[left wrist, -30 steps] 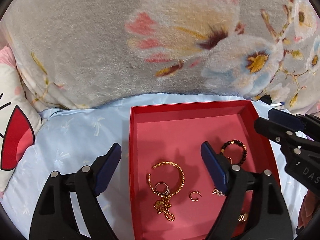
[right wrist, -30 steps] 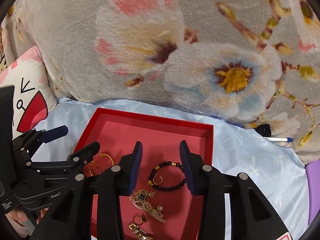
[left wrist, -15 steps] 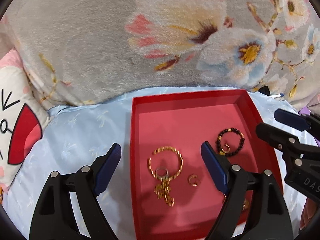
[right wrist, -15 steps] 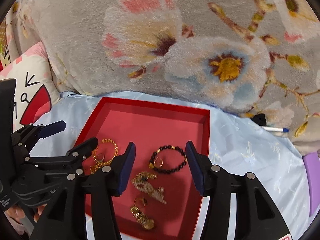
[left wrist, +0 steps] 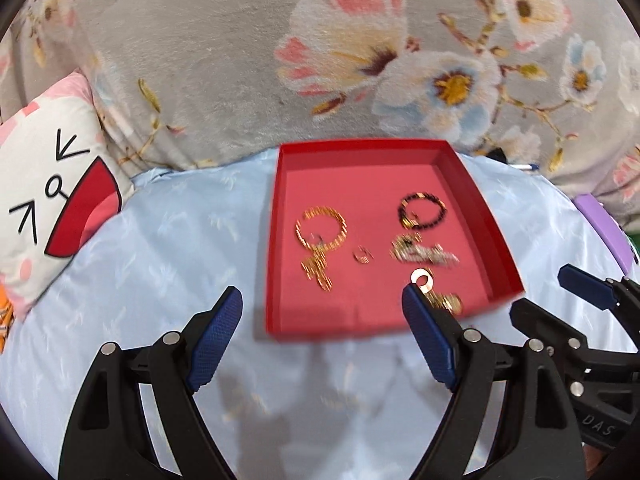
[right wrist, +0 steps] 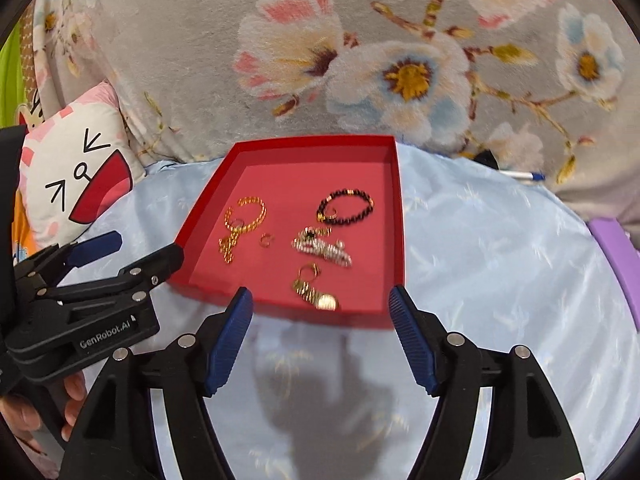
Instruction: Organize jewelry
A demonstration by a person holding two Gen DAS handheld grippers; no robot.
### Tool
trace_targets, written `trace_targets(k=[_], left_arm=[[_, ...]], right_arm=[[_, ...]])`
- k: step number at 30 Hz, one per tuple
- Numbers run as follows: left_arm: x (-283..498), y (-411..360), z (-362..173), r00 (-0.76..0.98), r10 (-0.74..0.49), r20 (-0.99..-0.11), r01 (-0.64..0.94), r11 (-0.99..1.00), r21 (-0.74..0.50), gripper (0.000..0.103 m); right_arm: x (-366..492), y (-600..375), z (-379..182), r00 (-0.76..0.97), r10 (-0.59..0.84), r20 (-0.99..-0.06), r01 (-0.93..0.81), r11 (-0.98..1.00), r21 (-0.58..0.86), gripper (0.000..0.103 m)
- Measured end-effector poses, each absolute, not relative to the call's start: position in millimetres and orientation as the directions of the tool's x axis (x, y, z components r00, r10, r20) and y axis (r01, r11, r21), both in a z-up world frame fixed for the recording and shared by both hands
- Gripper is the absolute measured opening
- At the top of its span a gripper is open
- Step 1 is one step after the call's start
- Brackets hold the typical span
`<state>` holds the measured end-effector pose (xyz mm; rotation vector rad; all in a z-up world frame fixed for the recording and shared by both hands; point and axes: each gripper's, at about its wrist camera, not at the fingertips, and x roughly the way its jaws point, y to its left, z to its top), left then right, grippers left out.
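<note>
A red tray (left wrist: 360, 156) (right wrist: 320, 142) lies on a pale blue cloth. In it are a gold bracelet with a chain (left wrist: 320, 228) (right wrist: 244, 216), a black bead bracelet (left wrist: 424, 212) (right wrist: 348, 206), a small gold ring (left wrist: 363, 255) (right wrist: 265, 240), a sparkly silver piece (left wrist: 424, 254) (right wrist: 324, 250) and gold earrings (left wrist: 440, 298) (right wrist: 316, 292). My left gripper (left wrist: 320, 320) (right wrist: 132, 252) is open and empty, just in front of the tray. My right gripper (right wrist: 320, 312) (left wrist: 548, 296) is open and empty, at the tray's near edge.
A grey flowered blanket (left wrist: 360, 60) (right wrist: 360, 60) rises behind the tray. A white and red cartoon pillow (left wrist: 48, 184) (right wrist: 76, 176) lies at the left. A pen (right wrist: 520, 175) and a purple object (right wrist: 616, 256) lie at the right.
Both grippers have drawn back from over the tray toward me, so the whole tray now lies ahead of the fingers. The right gripper's jaws have opened wider. The jewelry has not moved.
</note>
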<state>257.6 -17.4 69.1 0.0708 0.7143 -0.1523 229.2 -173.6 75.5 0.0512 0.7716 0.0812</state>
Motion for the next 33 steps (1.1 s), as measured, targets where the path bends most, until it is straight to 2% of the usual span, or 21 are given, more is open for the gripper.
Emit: trace_targets(k=[6,11,20,23,26,33], left_arm=[[221.2,-26.3,43.4,0.738,-0.087,-0.669,0.149,0.988,0.035,0.086],[206.1,-27.6,22.6,0.729,-0.09,-0.679,0.138,0.99,0.018,0.091],[200.7,-31.3,-4.9,0.748,-0.06,-0.661,0.131,0.99,0.059,0.092],[207.1,-26.3,-8.7,0.721,-0.098,-0.686,0.15,0.989,0.016,0.092],[209.0,-18.7,-9.6,0.722,-0.081,-0.687,0.109,0.994,-0.003,0.092],[207.9,-19.6,-12.5,0.727,-0.046,-0.685,0.085,0.996,0.024,0.092]], right_arm=[[190.6,-180.3,63.9,0.723,0.093,-0.684,0.0,0.991,0.134,0.075],[173.4,-177.0,54.0,0.732,0.021,-0.681,0.027,0.998,0.059,0.077],[171.5,-167.9,30.1,0.729,0.033,-0.684,0.002,0.999,0.051,0.077],[172.3,-170.2,26.7,0.736,0.038,-0.675,0.011,0.998,0.068,0.08],[173.6,-173.9,24.6,0.746,0.002,-0.666,0.039,0.998,0.047,0.08],[176.7,-175.0,14.6,0.739,-0.006,-0.673,0.041,0.999,0.036,0.081]])
